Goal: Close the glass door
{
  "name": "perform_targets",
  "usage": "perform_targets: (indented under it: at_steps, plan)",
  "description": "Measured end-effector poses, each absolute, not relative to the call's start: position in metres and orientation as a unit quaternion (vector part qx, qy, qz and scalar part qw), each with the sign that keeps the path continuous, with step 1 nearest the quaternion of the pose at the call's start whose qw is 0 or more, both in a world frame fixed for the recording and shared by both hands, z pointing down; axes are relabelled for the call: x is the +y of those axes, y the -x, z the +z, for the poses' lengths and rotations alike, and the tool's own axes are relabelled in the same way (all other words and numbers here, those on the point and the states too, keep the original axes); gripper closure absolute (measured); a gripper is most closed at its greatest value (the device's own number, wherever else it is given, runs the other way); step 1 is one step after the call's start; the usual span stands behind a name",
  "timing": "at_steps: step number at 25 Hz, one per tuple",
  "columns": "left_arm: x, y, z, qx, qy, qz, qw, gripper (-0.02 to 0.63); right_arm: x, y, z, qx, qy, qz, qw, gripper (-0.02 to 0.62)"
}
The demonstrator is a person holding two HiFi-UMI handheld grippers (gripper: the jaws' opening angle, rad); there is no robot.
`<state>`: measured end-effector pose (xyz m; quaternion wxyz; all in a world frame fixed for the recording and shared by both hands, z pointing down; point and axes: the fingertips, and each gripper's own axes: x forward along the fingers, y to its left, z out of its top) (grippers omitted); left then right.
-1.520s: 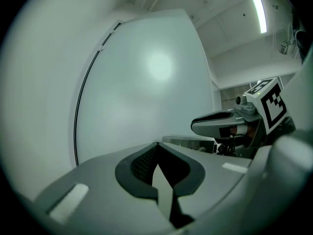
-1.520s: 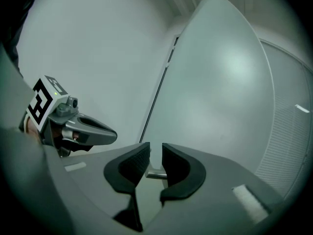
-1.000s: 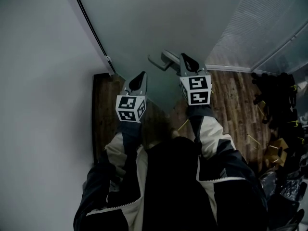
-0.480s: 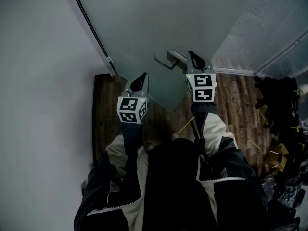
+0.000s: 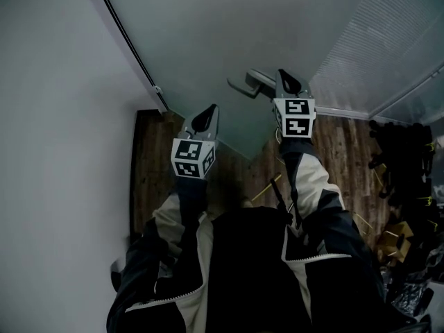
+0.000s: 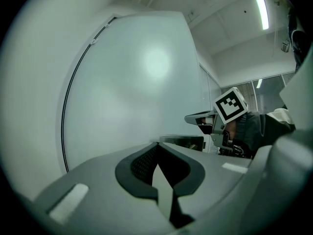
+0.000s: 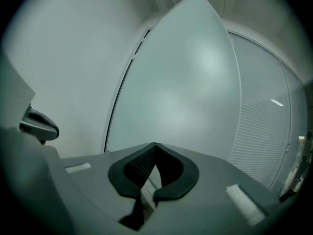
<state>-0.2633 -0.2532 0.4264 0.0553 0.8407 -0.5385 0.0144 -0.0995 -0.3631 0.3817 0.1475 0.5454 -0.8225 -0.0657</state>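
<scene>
At the glass door [image 5: 229, 40] | left tongs [image 5: 207, 116] closed, empty | right tongs [image 5: 286, 82] closed, beside handle [image 5: 244, 86]

A dark wooden floor [image 5: 149, 179] runs underfoot, bounded on the left by a plain white wall [image 5: 55, 151] and on the far right by a pale, finely ribbed blind panel [image 5: 388, 40]. Along the floor's right edge sits a pile of dark clutter [image 5: 406, 137] with a small cardboard box [image 5: 394, 231] near it, and a thin yellow strip [image 5: 263, 189] lies on the boards nearer the middle. In the left gripper view a long ceiling light [image 6: 261, 11] glows overhead
</scene>
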Motion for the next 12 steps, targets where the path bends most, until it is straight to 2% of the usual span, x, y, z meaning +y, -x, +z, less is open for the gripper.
perform_targets:
  at_steps: [12]
  plan:
    - [-0.285, 0.245, 0.422, -0.57, -0.819, 0.028, 0.055, 0.601, -0.475, 0.054, 0.383, -0.823, -0.544, -0.047, 0.156, 0.592]
